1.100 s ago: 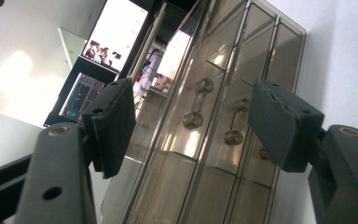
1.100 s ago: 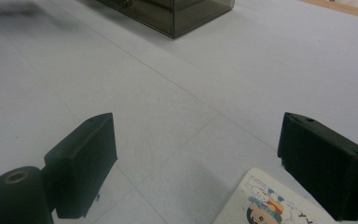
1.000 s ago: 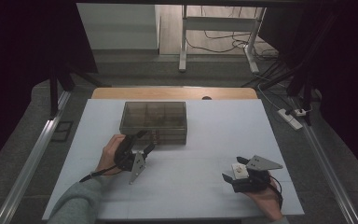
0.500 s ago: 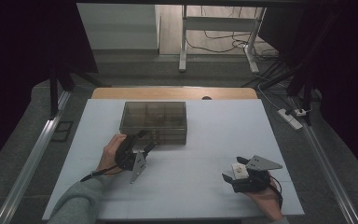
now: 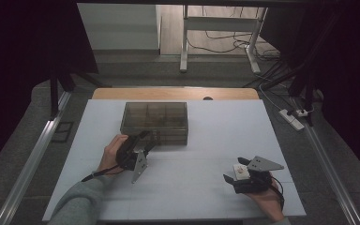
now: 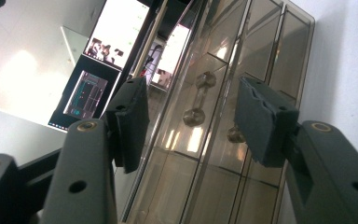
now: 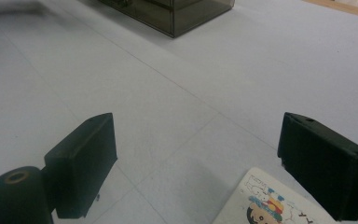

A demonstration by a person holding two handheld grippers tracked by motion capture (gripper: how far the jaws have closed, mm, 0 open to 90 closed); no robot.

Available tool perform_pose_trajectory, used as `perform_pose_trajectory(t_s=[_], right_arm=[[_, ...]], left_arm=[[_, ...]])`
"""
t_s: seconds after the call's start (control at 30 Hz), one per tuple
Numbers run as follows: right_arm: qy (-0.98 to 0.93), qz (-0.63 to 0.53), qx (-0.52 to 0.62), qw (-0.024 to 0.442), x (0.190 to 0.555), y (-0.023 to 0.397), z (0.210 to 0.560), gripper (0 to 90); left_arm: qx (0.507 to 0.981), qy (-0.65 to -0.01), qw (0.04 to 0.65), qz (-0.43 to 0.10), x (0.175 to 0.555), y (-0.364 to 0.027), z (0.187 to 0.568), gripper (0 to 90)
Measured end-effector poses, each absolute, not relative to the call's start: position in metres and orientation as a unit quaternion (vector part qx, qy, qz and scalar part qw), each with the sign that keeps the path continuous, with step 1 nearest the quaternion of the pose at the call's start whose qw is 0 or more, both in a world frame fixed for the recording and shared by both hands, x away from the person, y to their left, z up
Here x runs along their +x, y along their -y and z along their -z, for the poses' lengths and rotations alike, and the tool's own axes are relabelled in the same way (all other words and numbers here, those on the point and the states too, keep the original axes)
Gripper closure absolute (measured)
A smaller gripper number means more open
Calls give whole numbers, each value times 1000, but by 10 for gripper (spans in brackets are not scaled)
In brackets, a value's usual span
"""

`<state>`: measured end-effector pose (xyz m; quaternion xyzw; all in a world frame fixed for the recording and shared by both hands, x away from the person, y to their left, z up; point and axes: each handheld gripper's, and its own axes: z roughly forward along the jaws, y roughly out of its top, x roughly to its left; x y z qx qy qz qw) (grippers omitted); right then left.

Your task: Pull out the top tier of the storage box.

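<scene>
A smoky translucent compartment box [image 5: 154,122] lies shut on the white table [image 5: 206,140], with small metal parts inside [image 6: 196,100]. My left gripper [image 5: 144,141] is at the box's front edge, turned on its side. In the left gripper view its jaws [image 6: 196,121] straddle the edge of the box [image 6: 223,70]; they have just been closing, and the pads stand clear of the plastic. My right gripper [image 5: 235,170] rests open near the table's front right. A small white card [image 7: 270,200] with a cartoon picture lies by its right jaw.
A wooden strip [image 5: 173,93] runs along the table's far edge. Metal rails [image 5: 33,159] flank both sides. A power strip [image 5: 293,117] and cables lie on the floor at the right, and a desk frame [image 5: 218,23] stands beyond.
The left gripper's jaws look slightly narrower around the box's front edge. Both hands stay where they were.
</scene>
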<state>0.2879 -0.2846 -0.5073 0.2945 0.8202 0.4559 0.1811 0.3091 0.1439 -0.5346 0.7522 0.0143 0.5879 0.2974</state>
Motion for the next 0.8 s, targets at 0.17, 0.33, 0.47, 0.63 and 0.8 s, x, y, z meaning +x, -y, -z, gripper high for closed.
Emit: perform_pose_trajectory(t_s=[0.17,0.33,0.47,0.63,0.8], right_arm=[[-820,-455,295,182,288,285,507,112],[-820,-454,295,182,288,285,507,112],[-820,-454,295,182,288,285,507,112],[-821,-454,295,182,288,284,507,112],[-821,-454,295,181,288,285,507,112]], left_arm=[[752,-14,295,-589,311,-144,536,468],[750,-13,291,-593,312,-144,536,490],[751,-12,289,-594,313,-144,538,500],[751,-11,285,-595,313,-144,539,508],[751,-7,282,-596,314,-143,540,517]])
